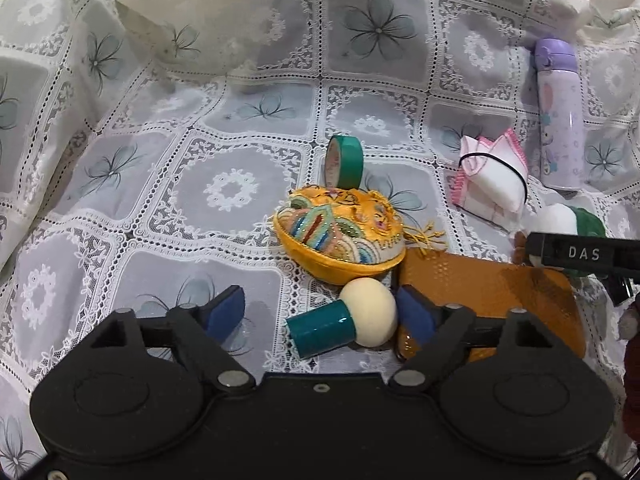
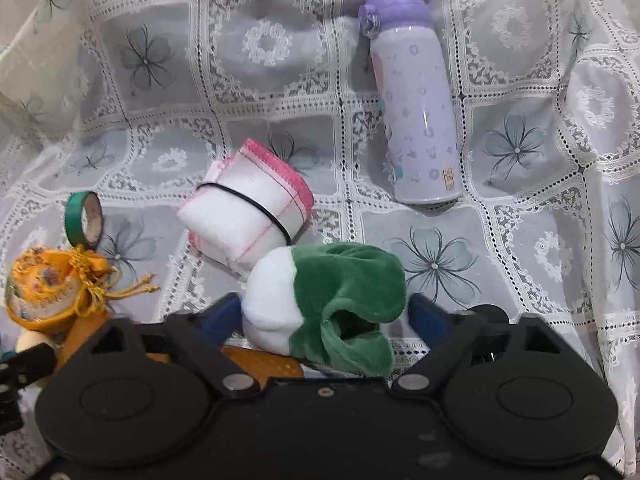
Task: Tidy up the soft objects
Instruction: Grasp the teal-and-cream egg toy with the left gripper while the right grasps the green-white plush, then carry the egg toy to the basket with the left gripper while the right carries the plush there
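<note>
Green-and-white plush toy (image 2: 324, 304) over orange tray (image 2: 260, 364), between right tool (image 2: 324, 316) pads.

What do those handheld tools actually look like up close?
Both look alike: the left tool and right tool each have a matte black plastic body with two round housings, silver pivot bolts and angular black linkages ending in blue pads. White letters "DAS" mark the side of the right one's finger.
</note>
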The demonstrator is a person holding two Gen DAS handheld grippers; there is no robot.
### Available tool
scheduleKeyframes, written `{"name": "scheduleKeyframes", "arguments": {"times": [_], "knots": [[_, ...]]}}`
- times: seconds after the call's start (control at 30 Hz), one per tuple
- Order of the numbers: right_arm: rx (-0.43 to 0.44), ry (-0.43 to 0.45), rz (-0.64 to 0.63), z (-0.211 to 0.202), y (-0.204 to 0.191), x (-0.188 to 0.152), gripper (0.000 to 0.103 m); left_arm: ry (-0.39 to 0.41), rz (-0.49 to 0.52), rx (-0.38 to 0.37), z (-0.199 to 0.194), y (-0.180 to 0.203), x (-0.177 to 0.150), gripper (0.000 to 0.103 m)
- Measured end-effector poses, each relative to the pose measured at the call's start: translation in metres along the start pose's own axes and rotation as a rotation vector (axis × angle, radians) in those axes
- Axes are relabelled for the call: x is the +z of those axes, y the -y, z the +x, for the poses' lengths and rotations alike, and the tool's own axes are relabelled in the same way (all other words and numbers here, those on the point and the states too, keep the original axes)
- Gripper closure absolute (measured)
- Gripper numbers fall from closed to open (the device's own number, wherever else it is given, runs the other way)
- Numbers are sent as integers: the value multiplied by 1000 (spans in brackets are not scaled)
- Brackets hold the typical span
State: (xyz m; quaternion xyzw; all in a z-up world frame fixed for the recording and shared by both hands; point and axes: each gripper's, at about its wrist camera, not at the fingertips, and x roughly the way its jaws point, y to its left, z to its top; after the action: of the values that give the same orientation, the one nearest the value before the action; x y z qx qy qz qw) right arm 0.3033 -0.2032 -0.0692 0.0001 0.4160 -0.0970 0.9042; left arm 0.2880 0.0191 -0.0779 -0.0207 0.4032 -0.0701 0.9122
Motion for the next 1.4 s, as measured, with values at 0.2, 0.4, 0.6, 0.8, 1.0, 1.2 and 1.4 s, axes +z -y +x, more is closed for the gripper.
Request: {"name": "scheduleKeyframes", "arguments": {"times": [0.2,0.4,0.6,0.8,1.0,1.2,1.4], "knots": [[24,-12,44,1,9,1,36,-16,-26,2,-3,-2,-2,23],[8,18,88,-17,26,-1,36,-48,-102,12,-5,-6,-5,21],[6,28,103,-40,42,-14,36,-77,-149,21,-10,-9,-10,21],[15,10,135,-63,56,-34,35,-86,-140,39,-24,-5,-18,20],[24,-11,153,-80,61,-53,35,-64,-106,53,-27,3,-19,13],[28,-28,168,-88,64,-64,35,-41,-116,67,-24,4,-14,13],[35,-34,170,-90,65,-67,35,-41,-158,74,-17,0,-10,14]]}}
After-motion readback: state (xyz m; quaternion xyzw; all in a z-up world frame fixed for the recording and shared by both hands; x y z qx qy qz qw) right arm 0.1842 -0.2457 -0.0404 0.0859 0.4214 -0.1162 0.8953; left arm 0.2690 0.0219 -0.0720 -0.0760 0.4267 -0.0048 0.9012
